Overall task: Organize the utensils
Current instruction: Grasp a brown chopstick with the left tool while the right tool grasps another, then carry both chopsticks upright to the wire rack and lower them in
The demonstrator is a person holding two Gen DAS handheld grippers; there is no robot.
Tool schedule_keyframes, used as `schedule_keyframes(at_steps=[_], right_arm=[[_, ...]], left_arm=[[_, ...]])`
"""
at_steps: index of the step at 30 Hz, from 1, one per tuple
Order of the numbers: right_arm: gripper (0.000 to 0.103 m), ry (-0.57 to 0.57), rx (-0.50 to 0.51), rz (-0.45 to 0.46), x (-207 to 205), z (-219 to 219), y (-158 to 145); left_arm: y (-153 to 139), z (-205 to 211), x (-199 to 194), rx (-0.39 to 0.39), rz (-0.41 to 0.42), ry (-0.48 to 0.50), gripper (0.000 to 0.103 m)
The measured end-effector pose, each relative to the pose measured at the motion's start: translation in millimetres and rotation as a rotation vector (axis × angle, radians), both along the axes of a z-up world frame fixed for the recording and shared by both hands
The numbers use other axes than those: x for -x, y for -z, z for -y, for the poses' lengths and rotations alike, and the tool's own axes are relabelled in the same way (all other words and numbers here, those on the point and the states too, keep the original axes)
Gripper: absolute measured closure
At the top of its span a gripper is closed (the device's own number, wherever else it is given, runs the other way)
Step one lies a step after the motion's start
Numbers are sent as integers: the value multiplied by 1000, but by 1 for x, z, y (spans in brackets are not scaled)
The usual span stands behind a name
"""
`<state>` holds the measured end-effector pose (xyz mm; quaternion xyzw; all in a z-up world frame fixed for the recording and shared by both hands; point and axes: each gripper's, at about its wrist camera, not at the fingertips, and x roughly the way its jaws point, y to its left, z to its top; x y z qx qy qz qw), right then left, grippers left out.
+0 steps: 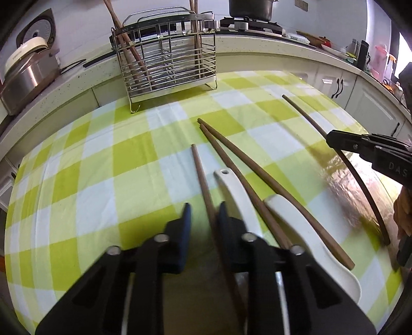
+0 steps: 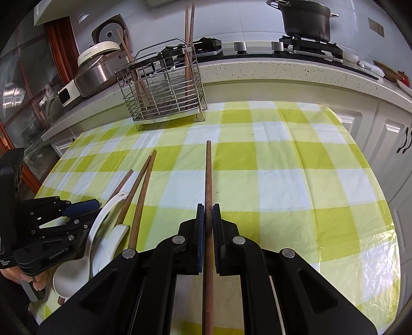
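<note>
**Right gripper clamps one chopstick, left gripper straddles another**

The right gripper (image 2: 208, 216) has its two blue-padded fingers (image 2: 200, 226) drawn in tight against a single brown chopstick (image 2: 208, 177), which runs straight forward between them and sticks out well past the tips over the checked cloth (image 2: 283, 180). In the left wrist view the same gripper (image 1: 332, 140) comes in from the right edge, and that chopstick (image 1: 303, 113) passes through its tip, lying long across the cloth.

The left gripper (image 1: 204, 214) is spread wide. A second chopstick (image 1: 199, 170) lies in the gap close against the right-hand finger (image 1: 224, 219); whether the pad touches it cannot be told. The other finger stands clear of it. In the right wrist view this gripper (image 2: 87, 206) sits low at the left, beside the pile of utensils.

Just right of the left gripper lie two white spoons (image 1: 231, 185), handles pointing away, with a crossed pair of chopsticks (image 1: 231, 152) resting over them. The nearer spoon handle touches the gripper's right-hand finger.

At the far edge of the cloth stands a wire rack (image 1: 167, 64), upright, against the counter (image 1: 257, 46). Chopsticks already stand in it: some leaning at its left end (image 1: 121, 28) and some upright near its right end (image 2: 189, 38). A rice cooker (image 2: 100, 64) and a dark pot (image 2: 306, 20) sit on the counter behind
</note>
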<state>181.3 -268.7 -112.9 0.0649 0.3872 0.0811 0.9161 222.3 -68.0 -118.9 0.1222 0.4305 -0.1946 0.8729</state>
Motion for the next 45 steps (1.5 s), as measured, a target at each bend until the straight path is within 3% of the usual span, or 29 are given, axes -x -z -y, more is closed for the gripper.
schedule_keyframes(at_steps=[9,18,27,35,45], right_arm=[[95,-12,8,-2,1,-7,-1],[95,-23,13,31,0,-16,-16],[95,-35,33,112,1,-26,-51],[95,-51,79,191,1,-37,-87],[96,-46,65,277,-15,-39,-126]], left_arm=[[-3,-19,1,47,-10,-21,97],[-37,-45,7,143,61,-64,97],[-80,-58,15,198,145,-66,97],[-119,-60,25,207,230,-56,97],[-151,-62,17,218,307,-63,97]])
